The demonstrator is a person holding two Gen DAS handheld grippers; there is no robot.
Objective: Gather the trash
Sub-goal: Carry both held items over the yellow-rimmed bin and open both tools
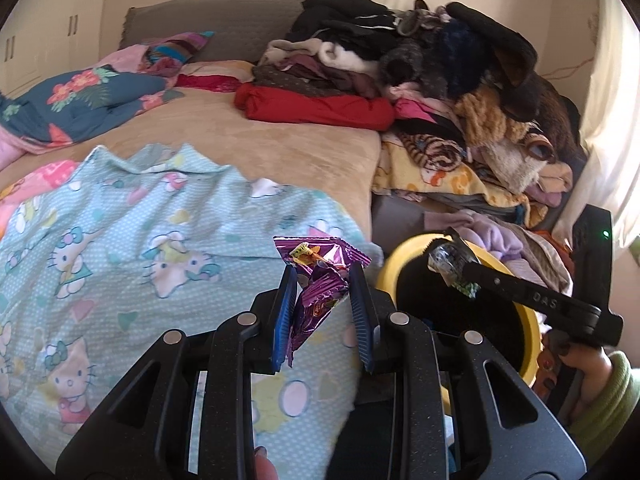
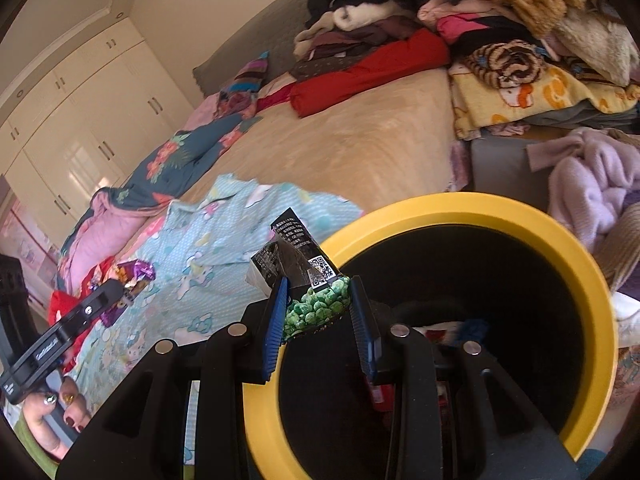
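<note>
Clamped in the right gripper [image 2: 318, 312], a green-pea snack packet [image 2: 312, 284] hangs over the yellow-rimmed bin [image 2: 560, 240], while the left gripper [image 1: 322, 308] pinches a purple wrapper [image 1: 320, 276] above the bed, neither dropped yet.

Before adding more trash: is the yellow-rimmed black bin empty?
Not empty: inside the yellow-rimmed black bin, red, white and blue items lie at the bottom.

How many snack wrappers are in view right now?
2. A purple foil wrapper in the left claw over the bed, a green-pea packet in the right claw at the yellow bin. Bin contents unclear.
</note>
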